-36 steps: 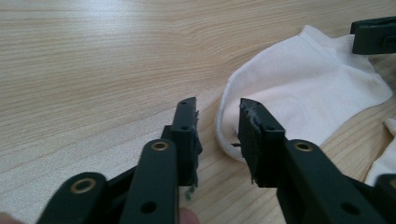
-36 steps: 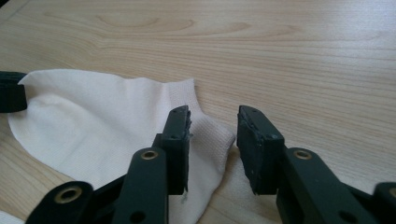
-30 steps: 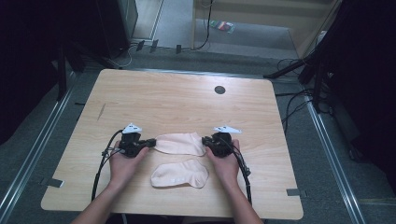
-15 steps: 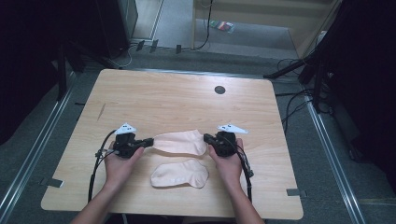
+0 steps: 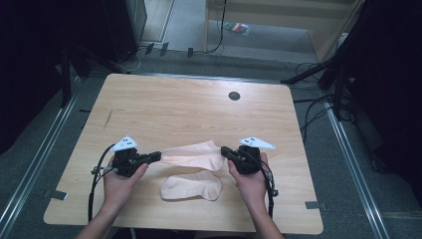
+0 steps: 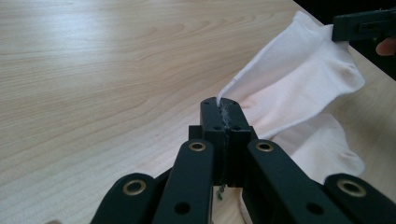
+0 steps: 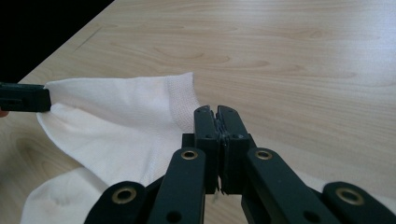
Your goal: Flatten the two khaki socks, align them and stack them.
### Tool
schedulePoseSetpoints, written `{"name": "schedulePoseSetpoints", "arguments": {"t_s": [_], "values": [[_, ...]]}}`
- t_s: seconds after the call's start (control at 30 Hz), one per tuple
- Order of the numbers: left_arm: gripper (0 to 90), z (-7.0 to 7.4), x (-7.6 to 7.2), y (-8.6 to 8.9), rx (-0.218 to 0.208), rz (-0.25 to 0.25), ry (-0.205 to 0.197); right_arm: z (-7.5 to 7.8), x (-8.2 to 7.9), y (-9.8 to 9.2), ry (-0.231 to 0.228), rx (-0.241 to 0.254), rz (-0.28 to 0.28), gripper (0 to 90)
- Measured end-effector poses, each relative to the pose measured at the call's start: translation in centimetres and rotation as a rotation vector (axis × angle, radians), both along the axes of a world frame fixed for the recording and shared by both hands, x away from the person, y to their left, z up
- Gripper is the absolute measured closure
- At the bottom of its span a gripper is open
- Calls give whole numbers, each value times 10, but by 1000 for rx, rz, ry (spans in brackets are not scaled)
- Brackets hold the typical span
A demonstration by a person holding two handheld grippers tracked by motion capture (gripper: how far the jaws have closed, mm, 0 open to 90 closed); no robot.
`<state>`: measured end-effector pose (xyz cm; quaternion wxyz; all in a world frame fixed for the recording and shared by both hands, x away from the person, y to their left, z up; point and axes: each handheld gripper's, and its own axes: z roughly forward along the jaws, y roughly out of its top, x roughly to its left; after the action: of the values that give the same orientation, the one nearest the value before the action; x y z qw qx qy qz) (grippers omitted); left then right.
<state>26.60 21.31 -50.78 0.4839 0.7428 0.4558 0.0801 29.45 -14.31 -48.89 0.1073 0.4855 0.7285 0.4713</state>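
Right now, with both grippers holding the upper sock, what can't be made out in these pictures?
- Lower sock: in the left gripper view the held sock and the left gripper cover most of it.
- Lower sock's right end: the right gripper view's bottom edge and the right gripper cut it off.
- Small coloured item on the floor: too small in the high view to identify.
- Dark spot on the table: hole or cap, unclear.

A light wooden table spreads ahead of the grippers, with a small dark round hole near its far edge. Beyond it, grey floor with black cables trailing off past the right gripper's side.
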Motion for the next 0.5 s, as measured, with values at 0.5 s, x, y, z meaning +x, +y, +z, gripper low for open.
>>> {"name": "schedulePoseSetpoints", "arguments": {"t_s": [0.5], "values": [[900, -7, -44, -4, 39, -62, 39, -13, -40, -9, 55, 3, 32, 885]]}}
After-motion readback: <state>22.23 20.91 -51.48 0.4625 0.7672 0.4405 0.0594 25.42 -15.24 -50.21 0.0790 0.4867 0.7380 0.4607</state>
